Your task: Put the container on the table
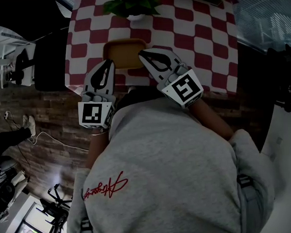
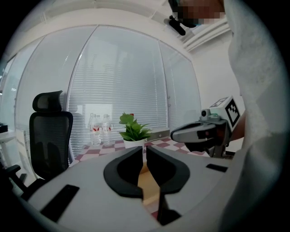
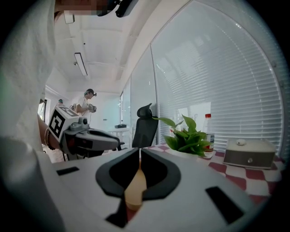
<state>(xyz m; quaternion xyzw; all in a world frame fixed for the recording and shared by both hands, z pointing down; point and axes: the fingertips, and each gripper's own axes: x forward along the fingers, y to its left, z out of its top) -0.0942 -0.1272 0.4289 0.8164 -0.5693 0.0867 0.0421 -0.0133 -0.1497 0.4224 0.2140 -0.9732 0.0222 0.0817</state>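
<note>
A tan container [image 1: 124, 52] lies on the near edge of the table [image 1: 200, 41], which has a red and white checked cloth. My left gripper [image 1: 110, 63] is at its near left corner and my right gripper [image 1: 142, 53] at its near right corner. In the left gripper view the jaws of the left gripper [image 2: 145, 152] stand together, with the container's [image 2: 148, 188] tan edge in the slit. In the right gripper view the right gripper [image 3: 139, 154] is closed on the tan rim of the container [image 3: 134, 188].
A potted plant [image 1: 131, 3] stands mid-table beyond the container, with a grey box [image 3: 249, 154] to its right and bottles [image 2: 99, 129] behind it. A black office chair [image 1: 48, 60] stands at the table's left side. Another person [image 3: 88, 102] stands far back.
</note>
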